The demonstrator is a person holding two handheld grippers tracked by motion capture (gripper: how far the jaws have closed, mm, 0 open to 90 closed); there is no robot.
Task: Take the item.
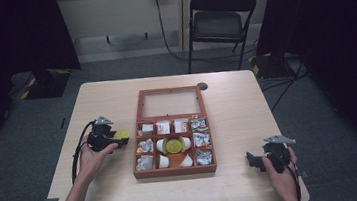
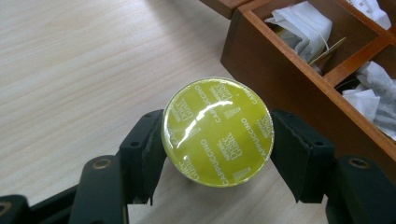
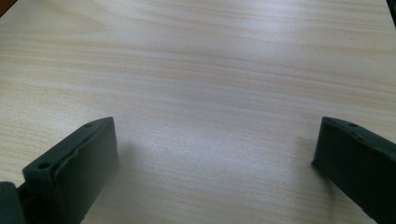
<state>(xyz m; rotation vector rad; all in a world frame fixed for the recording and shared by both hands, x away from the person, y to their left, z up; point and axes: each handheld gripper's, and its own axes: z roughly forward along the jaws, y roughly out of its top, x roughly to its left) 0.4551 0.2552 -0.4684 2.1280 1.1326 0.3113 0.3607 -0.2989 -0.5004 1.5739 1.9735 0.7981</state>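
A round coffee capsule (image 2: pixel 217 132) with a yellow-green foil lid printed "cappuccino" is clamped between the two black jaws of my left gripper (image 2: pixel 218 147). From above, that capsule (image 1: pixel 121 134) and left gripper (image 1: pixel 118 139) sit just left of a wooden compartment box (image 1: pixel 176 170). The box's near wall (image 2: pixel 280 84) shows close at the right of the left gripper view. A second yellow-green capsule (image 1: pixel 173 144) lies in the box's middle compartment. My right gripper (image 1: pixel 253 161) rests near the table's front right, and its jaws (image 3: pixel 215 158) stand wide apart over bare wood.
The box holds white sachets (image 1: pixel 201 140) and tea bags (image 2: pixel 303 28) in its small compartments; its long back compartment (image 1: pixel 170 103) looks bare. A small dark disc (image 1: pixel 202 86) lies behind the box. A black folding chair (image 1: pixel 218 21) stands beyond the table.
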